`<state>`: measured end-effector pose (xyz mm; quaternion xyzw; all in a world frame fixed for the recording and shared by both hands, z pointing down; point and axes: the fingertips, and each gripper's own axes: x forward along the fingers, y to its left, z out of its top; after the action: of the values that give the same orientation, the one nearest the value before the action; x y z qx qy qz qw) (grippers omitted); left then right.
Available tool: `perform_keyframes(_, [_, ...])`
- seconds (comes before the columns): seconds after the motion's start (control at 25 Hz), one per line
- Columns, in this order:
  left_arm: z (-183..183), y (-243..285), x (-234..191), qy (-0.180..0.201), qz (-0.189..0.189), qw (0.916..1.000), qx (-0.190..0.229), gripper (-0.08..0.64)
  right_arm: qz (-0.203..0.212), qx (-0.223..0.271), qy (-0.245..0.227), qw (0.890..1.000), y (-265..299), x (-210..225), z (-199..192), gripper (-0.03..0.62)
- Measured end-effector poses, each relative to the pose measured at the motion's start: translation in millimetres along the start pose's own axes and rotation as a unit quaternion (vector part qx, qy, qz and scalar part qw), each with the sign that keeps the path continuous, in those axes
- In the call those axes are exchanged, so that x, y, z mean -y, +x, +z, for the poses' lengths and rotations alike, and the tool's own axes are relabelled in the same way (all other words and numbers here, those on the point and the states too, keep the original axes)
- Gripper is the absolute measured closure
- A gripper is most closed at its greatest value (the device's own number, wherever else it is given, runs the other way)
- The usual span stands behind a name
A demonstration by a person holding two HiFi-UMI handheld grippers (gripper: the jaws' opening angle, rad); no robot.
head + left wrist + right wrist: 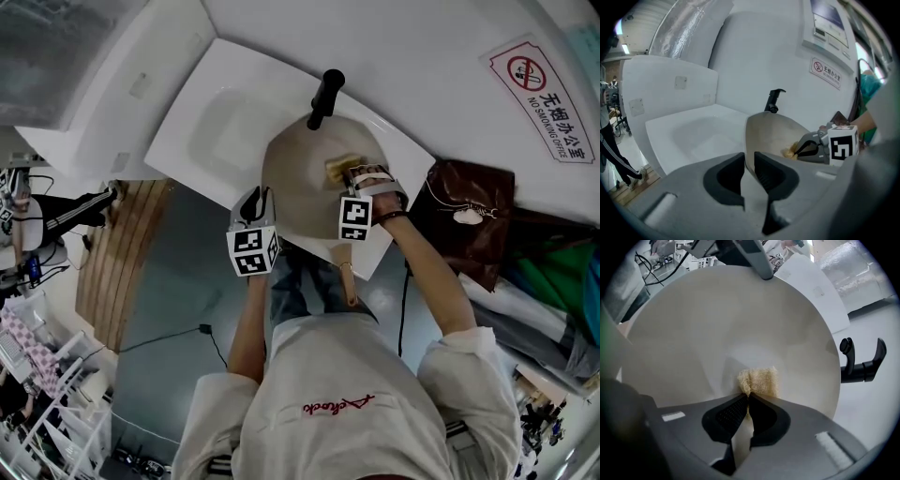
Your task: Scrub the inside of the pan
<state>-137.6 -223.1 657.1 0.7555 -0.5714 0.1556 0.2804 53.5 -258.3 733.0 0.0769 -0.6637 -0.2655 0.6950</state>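
Item: pan, pale, round, shallow.
Location: propped tilted over white sink, just below black faucet, inside turned toward the person.
Left gripper: jaws closed on the pan's near rim, thin wall pinched between the pads.
Right gripper: jaws clamped on one edge of yellow sponge, free face pressed against the pan's inside.
Handling, pan: judged rigid, fairly light, smooth and probably slick. Thin rim apt to pivot in a two-pad pinch. Best gripped at the rim, opposite the scrubbing push.
Handling, sponge: soft, compressible, coarse-textured. Best pinched at an edge, working face left free.
Risk: hard strokes likely to twist the pan out of the rim pinch.
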Motion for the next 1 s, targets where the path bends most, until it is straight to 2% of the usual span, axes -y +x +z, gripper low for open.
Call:
perform_keyframes(0.24, [-0.6,-0.2,0.3,0.000,0.001,1.0000,0.001,0.492,0.014,0.001,0.008,1.000,-6.6,-20.4,3.6,0.569])
perform_keyframes(0.56, [-0.5,-0.4,0.5,0.000,0.002,1.0000,0.002,0.491,0.048,0.005,-0.005,0.999,-14.9,-46.6,15.3,0.569])
perform_keyframes(1.0, [0.2,-0.5,0.2,-0.001,0.002,1.0000,0.004,0.491,0.098,0.031,-0.019,0.995,-26.5,-73.4,60.7,0.569])
